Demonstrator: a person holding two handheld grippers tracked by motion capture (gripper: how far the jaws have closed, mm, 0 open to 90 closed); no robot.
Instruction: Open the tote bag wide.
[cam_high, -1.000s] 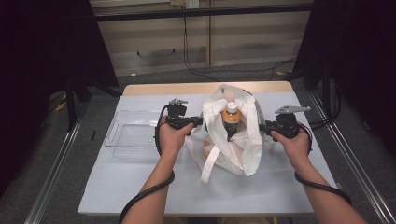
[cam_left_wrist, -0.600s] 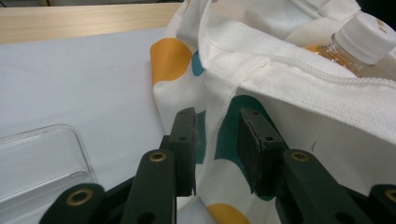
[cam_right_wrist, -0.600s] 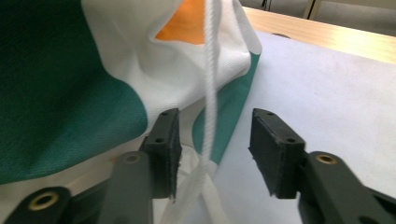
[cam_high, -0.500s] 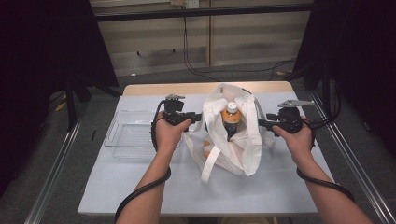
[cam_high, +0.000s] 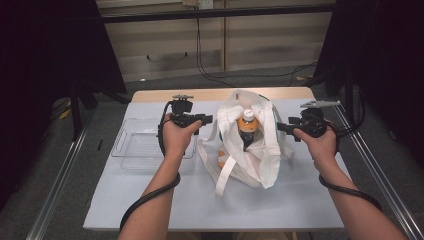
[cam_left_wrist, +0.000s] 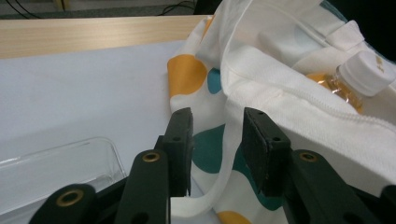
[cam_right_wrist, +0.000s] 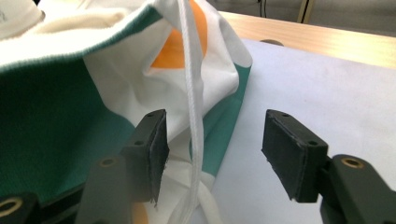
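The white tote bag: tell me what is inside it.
Standing in the white tote bag is a bottle with a white cap and orange label; its neck and cap rise from the bag's mouth. The bag's cloth covers its lower part and anything beneath.

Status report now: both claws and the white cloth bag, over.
Left claw and right claw open, jaws just been opening. White cloth tote bag with orange and teal dots released on table, bottle inside. Clear plastic tray beside it.

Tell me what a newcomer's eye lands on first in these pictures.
First the white tote bag with orange and teal dots, slumped mid-table, an orange bottle with a white cap standing in its open mouth. Next the two black grippers flanking it: the left gripper and right gripper, both with jaws that have just been opening, off the cloth. A clear plastic tray lies at left.
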